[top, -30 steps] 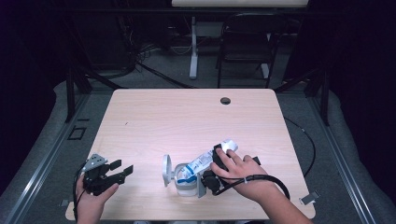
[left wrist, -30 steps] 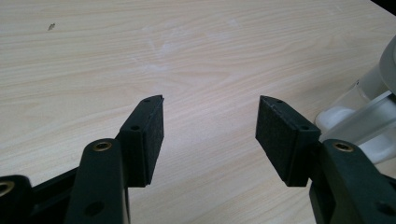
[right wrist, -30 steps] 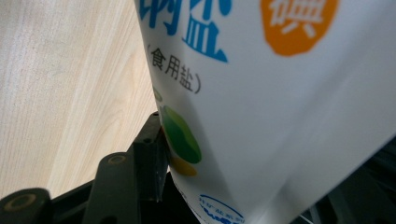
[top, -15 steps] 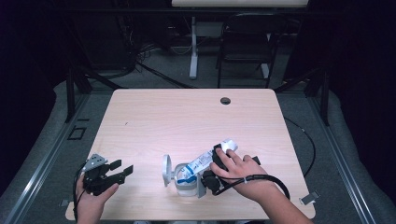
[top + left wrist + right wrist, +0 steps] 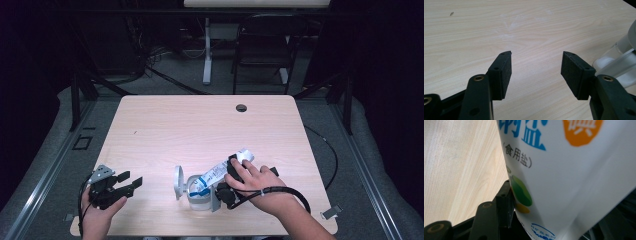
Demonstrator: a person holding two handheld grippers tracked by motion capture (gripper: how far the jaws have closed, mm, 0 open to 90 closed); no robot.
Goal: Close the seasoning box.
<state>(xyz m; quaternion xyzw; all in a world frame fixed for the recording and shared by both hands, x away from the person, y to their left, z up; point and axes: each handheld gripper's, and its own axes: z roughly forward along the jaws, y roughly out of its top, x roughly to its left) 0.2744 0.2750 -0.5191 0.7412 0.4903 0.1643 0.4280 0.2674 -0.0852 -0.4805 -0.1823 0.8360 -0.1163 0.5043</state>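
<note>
A white salt bag (image 5: 216,173) with blue print lies tilted, its lower end over the mouth of a clear jar (image 5: 199,198) near the table's front edge. The jar's hinged lid (image 5: 178,182) stands open on its left side. My right gripper (image 5: 229,176), under the person's hand, is shut on the bag; in the right gripper view the bag (image 5: 574,182) presses against the left jaw pad (image 5: 505,202) and hides the other jaw. My left gripper (image 5: 133,179) rests at the front left, open and holding nothing (image 5: 536,72). Part of the jar (image 5: 621,55) shows at the right edge of the left gripper view.
The light wooden table (image 5: 200,130) has a round cable hole (image 5: 241,107) near its far edge. A cable (image 5: 280,192) loops around the right wrist. A dark chair (image 5: 260,55) and a white stand leg (image 5: 206,55) sit beyond the table.
</note>
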